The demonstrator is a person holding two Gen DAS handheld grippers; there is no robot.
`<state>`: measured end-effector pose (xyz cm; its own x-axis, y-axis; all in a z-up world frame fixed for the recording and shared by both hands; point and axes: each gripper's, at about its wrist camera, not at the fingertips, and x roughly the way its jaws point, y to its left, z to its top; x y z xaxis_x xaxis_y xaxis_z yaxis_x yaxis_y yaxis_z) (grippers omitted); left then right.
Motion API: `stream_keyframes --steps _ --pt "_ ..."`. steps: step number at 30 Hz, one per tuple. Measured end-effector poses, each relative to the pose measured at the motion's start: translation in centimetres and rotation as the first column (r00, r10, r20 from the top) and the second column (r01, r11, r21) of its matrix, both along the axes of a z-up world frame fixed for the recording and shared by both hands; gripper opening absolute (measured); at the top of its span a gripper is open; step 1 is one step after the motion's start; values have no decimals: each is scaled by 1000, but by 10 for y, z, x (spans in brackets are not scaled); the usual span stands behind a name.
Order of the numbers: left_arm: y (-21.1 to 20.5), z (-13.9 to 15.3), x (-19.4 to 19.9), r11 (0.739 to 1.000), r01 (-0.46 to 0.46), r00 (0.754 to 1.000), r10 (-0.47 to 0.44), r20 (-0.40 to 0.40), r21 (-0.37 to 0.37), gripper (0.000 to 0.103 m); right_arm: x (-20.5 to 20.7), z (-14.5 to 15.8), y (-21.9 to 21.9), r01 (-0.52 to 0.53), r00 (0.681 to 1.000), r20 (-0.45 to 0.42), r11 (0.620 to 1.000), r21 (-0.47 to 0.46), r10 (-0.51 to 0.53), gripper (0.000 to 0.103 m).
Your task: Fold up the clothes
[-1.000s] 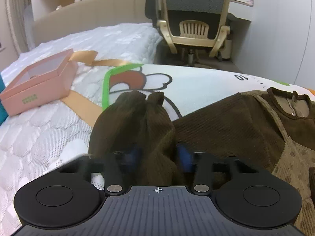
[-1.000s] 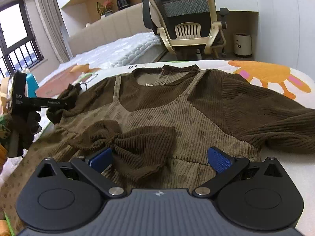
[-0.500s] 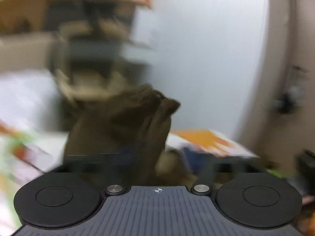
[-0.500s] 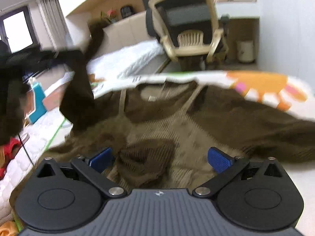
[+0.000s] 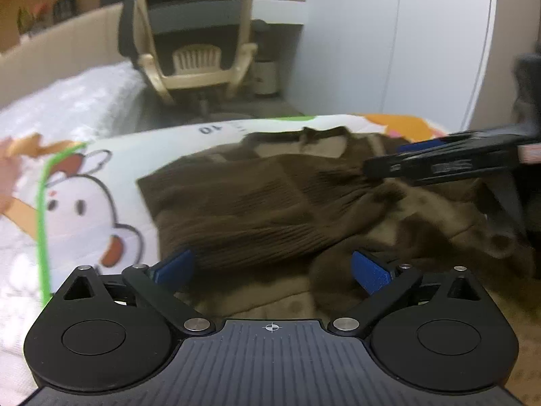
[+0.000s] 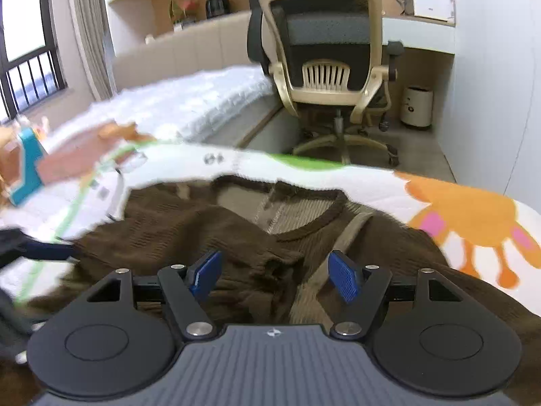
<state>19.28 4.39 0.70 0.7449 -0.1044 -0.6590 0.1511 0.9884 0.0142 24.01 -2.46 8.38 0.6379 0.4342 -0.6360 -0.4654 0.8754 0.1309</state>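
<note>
A dark brown ribbed sweater (image 6: 189,230) with a tan dotted panel (image 5: 270,304) is being shown on a white mat (image 5: 111,209) printed with an orange figure (image 6: 466,216); blue pads are being seen on black fingers (image 6: 345,275).

pink box (image 6: 67,165) blurred, sweater (image 6: 203,230) cut off

- White cartoon-print mat (image 5: 111,182) covers the quilted mattress (image 6: 189,101).
- Brown sweater (image 5: 257,209) lies spread on the mat.
- Pink box (image 6: 72,162) sits on the mattress.

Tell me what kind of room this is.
Most likely a bedroom with a study corner: a quilted white mattress, a padded headboard, and an office chair at a desk.
</note>
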Motion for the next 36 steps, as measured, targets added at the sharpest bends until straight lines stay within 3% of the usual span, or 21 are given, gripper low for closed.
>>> stream_keyframes --steps 1,4,8,11,13,19,22,24,28,30,31,32,36 --pt "1 -1 1 1000 -1 1000 1 -3 -9 102 4 -7 6 -5 1000 -11 1000 -7 5 48" --pt "6 -3 6 999 -1 1000 0 -16 -40 102 3 -16 14 -22 1000 -19 1000 -13 22 36" --pt "14 -6 11 996 -6 999 3 -42 -87 102 -2 -14 16 -27 1000 -11 999 -20 27 31" --pt "10 -6 8 1000 8 1000 -7 13 -25 102 -1 -14 12 -20 1000 -19 1000 -1 20 25" --pt "6 -3 7 999 33 999 -33 42 5 102 -1 -7 10 -27 1000 -13 1000 14 27 14" --pt "4 15 13 988 133 988 -126 93 -74 102 -5 40 -12 6 996 91 1000 31 -9 13" --pt "-3 13 30 976 181 983 -176 46 -120 102 6 38 -28 89 994 68 996 -20 -87 14" --pt "-7 3 45 976 166 985 -170 -19 -142 102 19 20 -37 120 992 -23 991 -50 -121 19" --pt "0 -20 60 977 114 982 -138 -128 -179 102 7 20 -85 205 978 -63 976 77 -200 47" --pt "7 -26 59 974 107 981 -136 -137 -201 102 -19 42 -130 287 957 9 948 137 -291 53" --pt "10 -27 58 971 108 981 -139 -134 -214 103 -34 52 -156 347 933 43 924 163 -358 66" --pt "13 -29 57 967 110 981 -142 -132 -228 103 -48 58 -181 414 901 57 891 185 -430 70" --pt "13 -31 54 966 100 984 -132 -121 -239 103 -90 46 -268 657 749 -89 719 224 -657 71"
